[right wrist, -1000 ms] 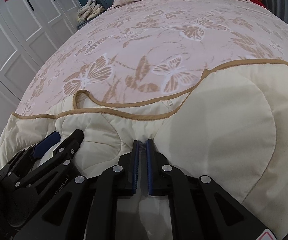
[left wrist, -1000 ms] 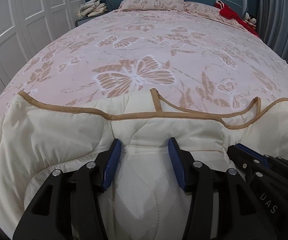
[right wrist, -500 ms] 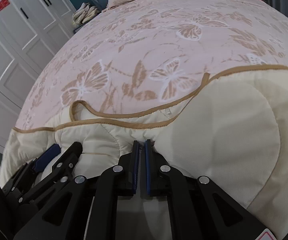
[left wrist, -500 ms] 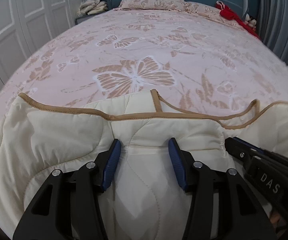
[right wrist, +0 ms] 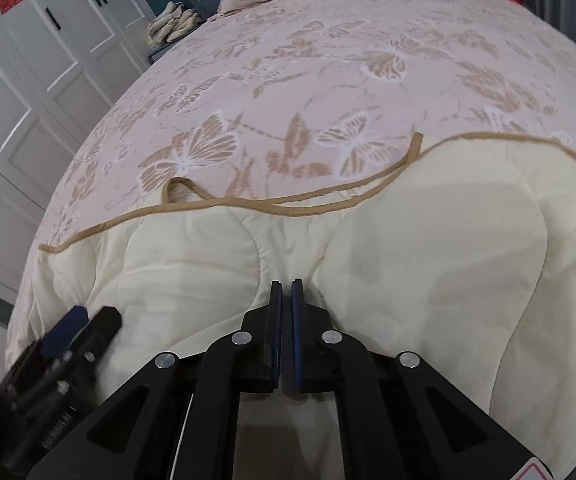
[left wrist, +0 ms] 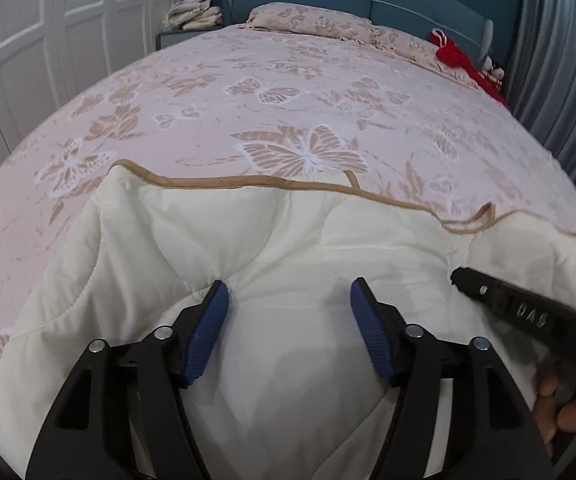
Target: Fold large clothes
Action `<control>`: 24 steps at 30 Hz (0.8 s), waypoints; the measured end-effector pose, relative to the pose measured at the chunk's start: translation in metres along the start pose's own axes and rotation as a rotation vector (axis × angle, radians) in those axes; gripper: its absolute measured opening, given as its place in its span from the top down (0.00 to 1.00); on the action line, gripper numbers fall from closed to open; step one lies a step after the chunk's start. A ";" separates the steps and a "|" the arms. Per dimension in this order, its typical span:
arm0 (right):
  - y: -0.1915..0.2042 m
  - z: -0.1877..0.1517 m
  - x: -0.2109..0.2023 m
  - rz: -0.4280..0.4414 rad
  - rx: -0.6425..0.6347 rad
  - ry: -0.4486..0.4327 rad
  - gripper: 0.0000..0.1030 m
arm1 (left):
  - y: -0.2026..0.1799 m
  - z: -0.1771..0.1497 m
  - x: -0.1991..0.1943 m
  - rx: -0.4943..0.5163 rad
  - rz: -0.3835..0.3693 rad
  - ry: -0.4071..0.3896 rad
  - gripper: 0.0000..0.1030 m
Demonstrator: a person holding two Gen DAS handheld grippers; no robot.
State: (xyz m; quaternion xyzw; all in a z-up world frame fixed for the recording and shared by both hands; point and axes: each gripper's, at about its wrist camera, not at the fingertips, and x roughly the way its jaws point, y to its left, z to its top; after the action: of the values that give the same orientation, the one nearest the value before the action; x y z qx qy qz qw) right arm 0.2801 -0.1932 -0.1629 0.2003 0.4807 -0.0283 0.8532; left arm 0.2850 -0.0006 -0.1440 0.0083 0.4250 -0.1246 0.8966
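A cream quilted blanket point(left wrist: 176, 248) with tan edging lies folded at the near end of the bed; it also shows in the right wrist view point(right wrist: 428, 248). My left gripper point(left wrist: 289, 292) is open, its blue pads spread over the blanket's near fold. My right gripper point(right wrist: 286, 284) is shut on a pinch of the blanket's fabric. The right gripper shows at the right edge of the left wrist view point(left wrist: 520, 312), and the left gripper shows blurred at the lower left of the right wrist view point(right wrist: 68, 332).
The bed point(left wrist: 288, 92) has a pink butterfly-print cover and pillows point(left wrist: 308, 20) at the teal headboard. A red item point(left wrist: 460, 60) lies at the far right corner. White wardrobe doors point(right wrist: 28, 80) stand on the left, with folded cloths point(left wrist: 192, 12) on a nightstand.
My left gripper has moved left along the blanket, away from the right one, and its jaws have opened wider. The right gripper stays shut on the fabric.
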 end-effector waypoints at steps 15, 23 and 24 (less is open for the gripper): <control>0.029 -0.063 -0.082 0.045 0.049 0.037 0.87 | 0.035 -0.025 -0.081 -0.069 0.071 0.083 0.26; 0.039 -0.109 -0.089 0.040 0.002 0.083 0.88 | 0.060 -0.054 -0.107 -0.142 0.101 0.154 0.26; 0.039 -0.113 -0.090 0.037 -0.006 0.084 0.88 | 0.063 -0.058 -0.110 -0.149 0.097 0.159 0.26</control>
State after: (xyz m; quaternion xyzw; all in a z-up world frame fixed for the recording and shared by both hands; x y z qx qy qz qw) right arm 0.1502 -0.1287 -0.1270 0.2076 0.5123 -0.0026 0.8333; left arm 0.1884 0.0910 -0.1022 -0.0280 0.5021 -0.0480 0.8631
